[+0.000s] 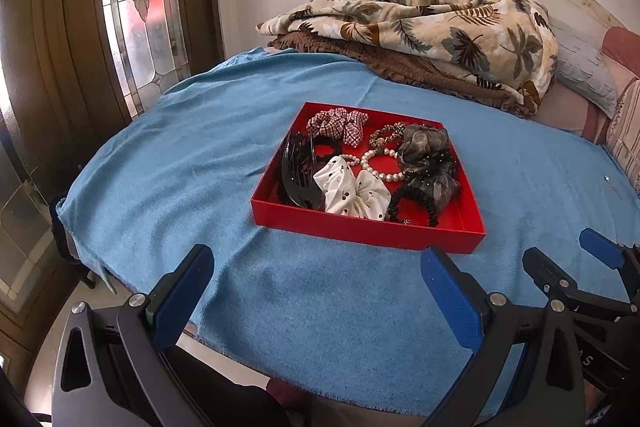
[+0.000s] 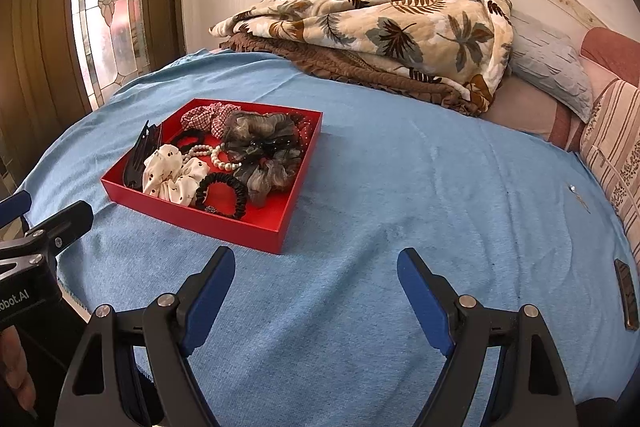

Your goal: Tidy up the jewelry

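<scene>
Left wrist: 2 grippers [image 1: 316,267] [image 2: 316,267] open, empty; red tray [image 1: 360,227] holds scrunchies.

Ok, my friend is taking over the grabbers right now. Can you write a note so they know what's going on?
Left gripper: fingers wide open, nothing in them, hovering over the blue cloth just in front of the red tray.
Right gripper: also open, nothing in them, to the right of the tray.
In the tray: the pearl bracelet, white dotted scrunchie, checked scrunchie, grey scrunchie, black hair tie and black claw clip, all jumbled together.
Done: nothing is out of the tray yet.
Left: pick pieces out and sort them.
</scene>
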A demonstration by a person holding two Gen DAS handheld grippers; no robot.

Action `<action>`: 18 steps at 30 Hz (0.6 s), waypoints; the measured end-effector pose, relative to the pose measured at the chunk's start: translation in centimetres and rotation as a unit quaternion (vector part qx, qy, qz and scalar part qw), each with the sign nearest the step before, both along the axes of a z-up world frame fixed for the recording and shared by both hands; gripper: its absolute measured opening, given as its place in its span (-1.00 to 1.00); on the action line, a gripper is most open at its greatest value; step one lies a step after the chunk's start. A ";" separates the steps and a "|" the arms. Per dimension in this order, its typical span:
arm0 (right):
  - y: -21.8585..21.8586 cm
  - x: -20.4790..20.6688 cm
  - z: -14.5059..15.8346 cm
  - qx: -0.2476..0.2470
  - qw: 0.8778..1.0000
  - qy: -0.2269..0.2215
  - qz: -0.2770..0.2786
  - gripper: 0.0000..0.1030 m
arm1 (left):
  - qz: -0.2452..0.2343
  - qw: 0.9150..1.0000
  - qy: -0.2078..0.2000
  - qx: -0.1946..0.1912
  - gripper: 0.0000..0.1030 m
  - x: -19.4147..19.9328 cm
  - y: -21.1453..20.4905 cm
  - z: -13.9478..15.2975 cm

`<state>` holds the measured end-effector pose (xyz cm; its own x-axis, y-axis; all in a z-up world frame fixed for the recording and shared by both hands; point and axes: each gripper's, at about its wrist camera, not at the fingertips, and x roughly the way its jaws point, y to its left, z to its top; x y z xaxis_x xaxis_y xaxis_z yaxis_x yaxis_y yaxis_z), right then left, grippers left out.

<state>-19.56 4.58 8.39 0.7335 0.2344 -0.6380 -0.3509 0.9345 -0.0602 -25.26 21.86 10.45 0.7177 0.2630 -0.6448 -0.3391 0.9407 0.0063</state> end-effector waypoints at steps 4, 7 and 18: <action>0.2 0.0 -0.2 -0.001 1.000 0.001 0.004 0.69 | -0.002 1.000 0.002 -0.001 1.00 0.0 0.1 0.1; 0.2 -0.2 -0.1 -0.002 1.000 -0.002 0.006 0.69 | 0.000 1.000 0.002 -0.003 1.00 0.0 0.1 0.1; -0.8 -0.3 0.5 0.015 1.000 -0.007 0.011 0.69 | 0.004 1.000 0.013 0.014 1.00 0.2 -0.6 0.3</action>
